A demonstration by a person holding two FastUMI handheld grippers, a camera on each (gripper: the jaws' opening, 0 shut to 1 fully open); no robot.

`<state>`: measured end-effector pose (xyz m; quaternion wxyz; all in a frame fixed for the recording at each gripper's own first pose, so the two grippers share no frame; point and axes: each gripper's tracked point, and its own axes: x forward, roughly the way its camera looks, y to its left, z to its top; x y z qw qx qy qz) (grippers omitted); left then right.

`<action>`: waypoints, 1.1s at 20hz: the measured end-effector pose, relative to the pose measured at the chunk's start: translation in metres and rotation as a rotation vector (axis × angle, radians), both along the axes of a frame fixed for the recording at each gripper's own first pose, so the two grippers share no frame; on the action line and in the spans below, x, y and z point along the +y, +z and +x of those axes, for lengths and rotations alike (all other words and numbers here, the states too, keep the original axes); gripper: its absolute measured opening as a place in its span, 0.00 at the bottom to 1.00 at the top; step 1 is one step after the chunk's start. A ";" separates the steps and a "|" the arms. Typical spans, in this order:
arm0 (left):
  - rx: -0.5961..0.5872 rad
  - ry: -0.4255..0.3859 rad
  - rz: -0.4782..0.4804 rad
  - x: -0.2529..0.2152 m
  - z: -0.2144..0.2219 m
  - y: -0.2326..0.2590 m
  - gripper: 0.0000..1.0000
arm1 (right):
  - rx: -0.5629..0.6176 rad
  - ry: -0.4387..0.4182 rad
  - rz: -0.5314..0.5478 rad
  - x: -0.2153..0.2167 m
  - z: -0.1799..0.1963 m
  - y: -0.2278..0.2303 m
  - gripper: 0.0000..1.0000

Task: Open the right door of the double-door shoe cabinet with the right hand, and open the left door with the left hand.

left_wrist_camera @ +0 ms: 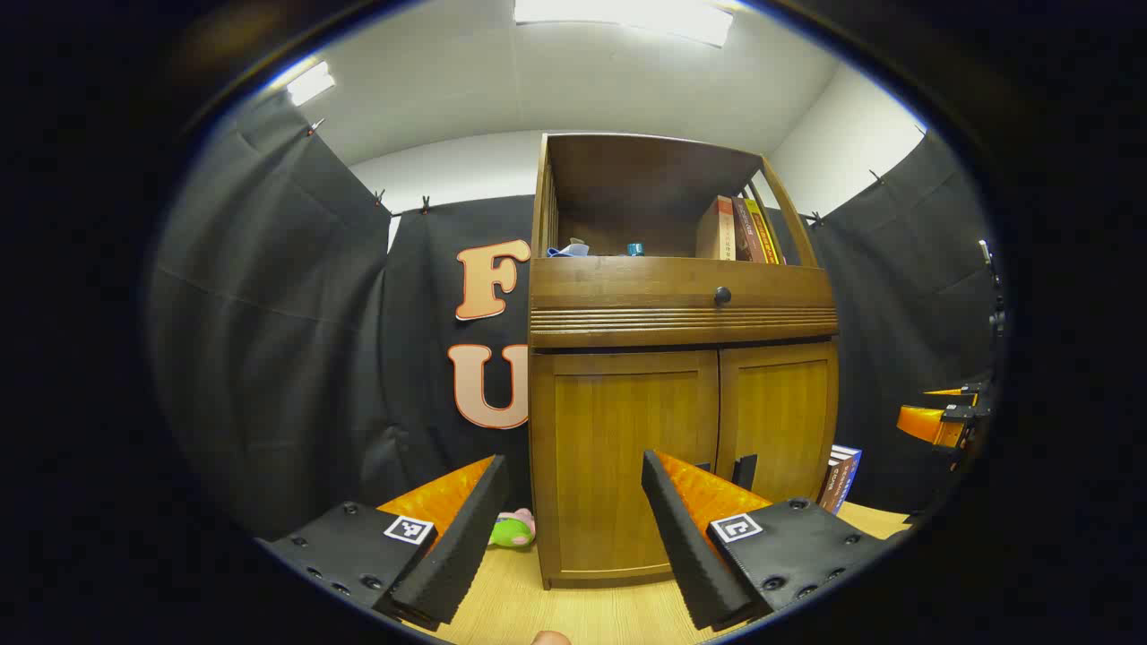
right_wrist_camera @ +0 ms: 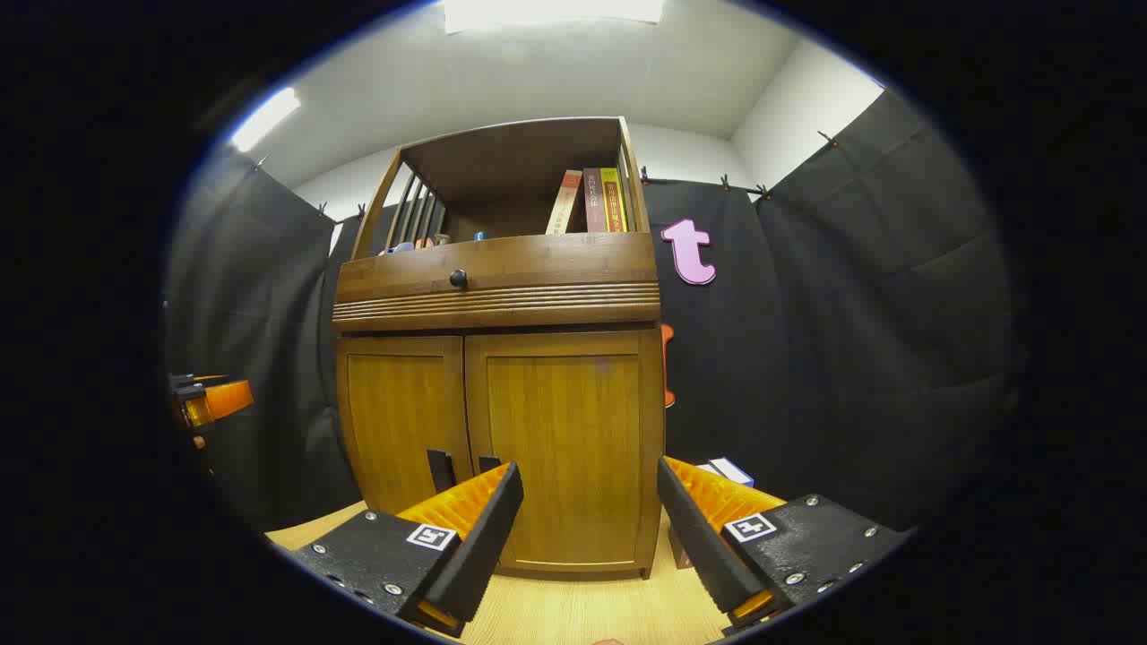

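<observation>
Both cabinet doors (right_wrist_camera: 502,430) sit closed at frame centre, bare floor (right_wrist_camera: 573,609) before them, each hand-held gripper (left_wrist_camera: 573,537) (right_wrist_camera: 587,537) spread wide, holding nothing.

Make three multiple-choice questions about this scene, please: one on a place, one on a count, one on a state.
1. Where do the books stand?
A. on the floor
B. on the open top shelf
C. behind the left door

2. How many round knobs does the drawer have?
A. one
B. two
C. three

3. What state are the two doors in?
A. both open
B. one open
C. both closed

Answers:
1 B: they stand upright at the shelf's right end.
2 A: a single dark knob sits on the drawer front.
3 C: the left door and right door lie flush with the cabinet.
</observation>
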<state>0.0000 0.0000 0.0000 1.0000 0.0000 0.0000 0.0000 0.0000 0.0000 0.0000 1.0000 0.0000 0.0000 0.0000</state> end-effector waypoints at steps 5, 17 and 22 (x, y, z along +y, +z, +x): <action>0.008 -0.001 -0.004 0.001 0.000 -0.002 0.96 | 0.001 0.001 -0.004 0.000 0.001 -0.001 0.93; 0.007 0.006 -0.002 0.006 -0.001 -0.002 0.96 | 0.017 0.022 -0.013 0.014 0.005 -0.010 0.93; 0.010 0.013 -0.001 0.011 -0.002 -0.005 0.96 | 0.042 0.049 0.002 0.033 0.017 -0.023 0.93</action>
